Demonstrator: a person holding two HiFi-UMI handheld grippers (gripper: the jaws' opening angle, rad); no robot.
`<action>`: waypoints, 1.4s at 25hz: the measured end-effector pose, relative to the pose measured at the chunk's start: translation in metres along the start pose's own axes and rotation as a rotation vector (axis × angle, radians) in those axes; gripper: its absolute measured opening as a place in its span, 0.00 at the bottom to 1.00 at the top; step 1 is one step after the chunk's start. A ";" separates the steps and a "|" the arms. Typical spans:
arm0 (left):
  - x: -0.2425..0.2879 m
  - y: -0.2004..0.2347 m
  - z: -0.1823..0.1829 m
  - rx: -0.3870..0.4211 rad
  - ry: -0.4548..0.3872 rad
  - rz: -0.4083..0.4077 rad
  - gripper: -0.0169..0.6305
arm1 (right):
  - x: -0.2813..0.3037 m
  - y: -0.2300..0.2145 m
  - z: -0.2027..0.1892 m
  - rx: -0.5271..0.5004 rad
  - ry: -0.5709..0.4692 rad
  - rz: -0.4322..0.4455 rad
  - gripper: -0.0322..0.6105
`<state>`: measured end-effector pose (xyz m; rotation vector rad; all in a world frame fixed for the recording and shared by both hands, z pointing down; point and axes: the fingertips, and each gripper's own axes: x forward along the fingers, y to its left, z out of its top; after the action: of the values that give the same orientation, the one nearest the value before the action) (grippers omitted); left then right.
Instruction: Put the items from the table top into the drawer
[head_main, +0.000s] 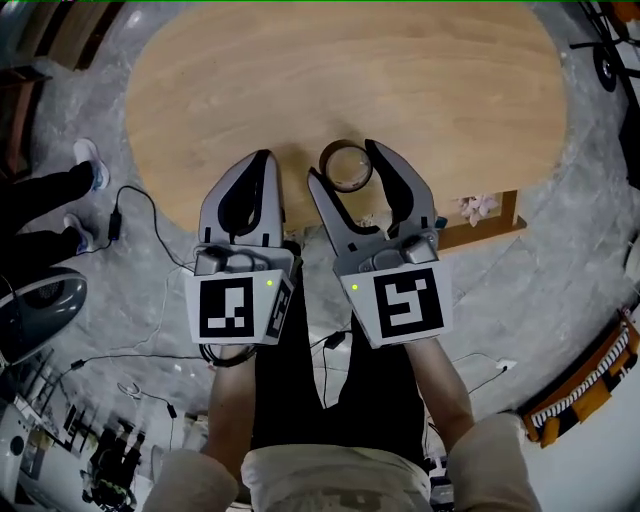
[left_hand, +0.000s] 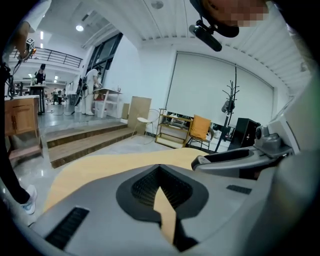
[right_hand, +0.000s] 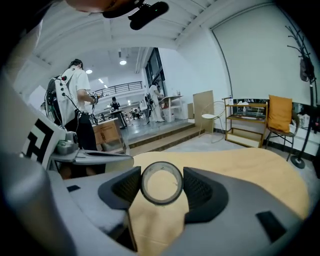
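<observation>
A dark tape roll (head_main: 345, 188) sits between the fingertips of my right gripper (head_main: 343, 160), which is shut on it above the near edge of the oval wooden table (head_main: 340, 70). In the right gripper view the tape roll (right_hand: 143, 186) touches both ribbed pads of the right gripper (right_hand: 161, 182), and the table top shows through its hole. My left gripper (head_main: 265, 158) hangs beside it on the left, jaws together and empty. In the left gripper view the left gripper (left_hand: 159, 167) shows only a thin slit of table between its pads. No other item lies on the table top.
A wooden drawer-like tray (head_main: 500, 215) sticks out under the table's near right edge, with a pale pink thing (head_main: 478, 207) in it. A person's legs (head_main: 40, 200) and cables (head_main: 130, 215) are on the floor at left. Another person (right_hand: 75, 95) stands beyond the table.
</observation>
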<state>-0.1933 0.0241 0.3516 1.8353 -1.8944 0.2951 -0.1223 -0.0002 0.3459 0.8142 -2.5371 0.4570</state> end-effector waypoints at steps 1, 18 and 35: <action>0.003 -0.006 -0.001 0.005 0.005 -0.006 0.04 | -0.003 -0.006 -0.004 0.003 0.007 -0.005 0.47; 0.049 -0.136 -0.027 0.128 0.092 -0.197 0.04 | -0.132 -0.141 -0.271 0.111 0.543 -0.076 0.47; 0.065 -0.199 -0.051 0.194 0.139 -0.278 0.04 | -0.071 -0.221 -0.349 0.078 0.598 -0.211 0.47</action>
<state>0.0131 -0.0236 0.3922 2.1163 -1.5390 0.5099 0.1700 0.0125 0.6461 0.8143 -1.8748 0.6234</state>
